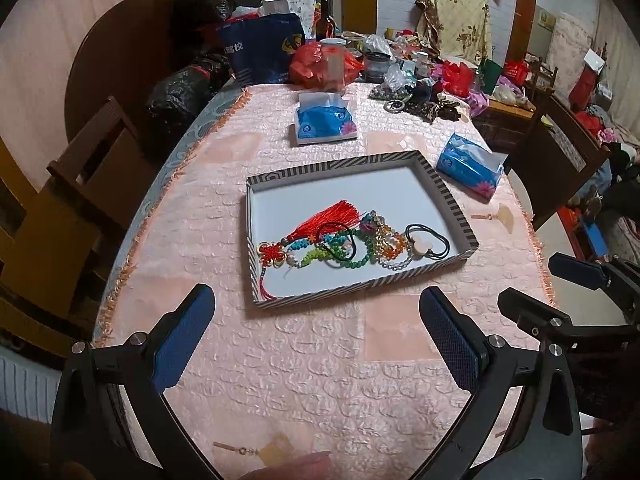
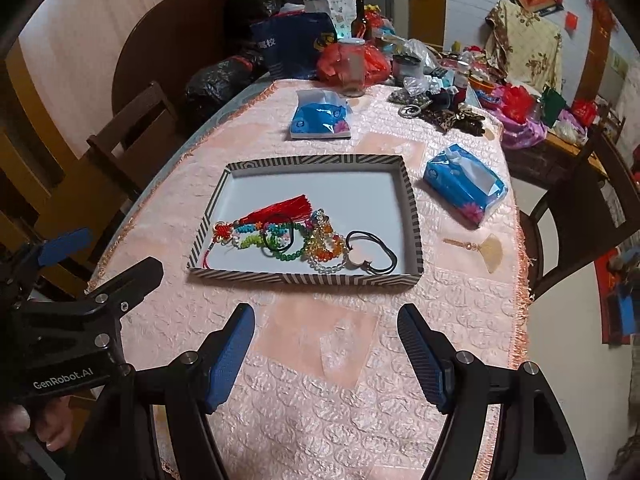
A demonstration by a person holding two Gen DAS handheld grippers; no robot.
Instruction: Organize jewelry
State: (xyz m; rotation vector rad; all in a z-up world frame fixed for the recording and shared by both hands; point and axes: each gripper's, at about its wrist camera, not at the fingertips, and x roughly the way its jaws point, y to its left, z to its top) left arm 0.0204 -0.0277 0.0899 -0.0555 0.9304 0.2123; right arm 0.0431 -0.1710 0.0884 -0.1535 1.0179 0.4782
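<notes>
Centrally in both wrist views sits a shallow striped tray with a white floor, resting on a pink quilted tablecloth. All the jewelry inside is heaped along the tray's near edge: a red tassel knot charm at the left, tangled colourful bead bracelets in the middle, and black hair ties with a pale round charm at the right. Low in the left wrist view, the left gripper has its blue-padded fingers spread wide, holding nothing, short of the tray. Likewise the right gripper stands open and empty. Right of the tray, a small fan-shaped pendant lies on the cloth; another pendant shows at the bottom of the left view. Two blue tissue packs lie beyond the tray, towards the top of the frame
</notes>
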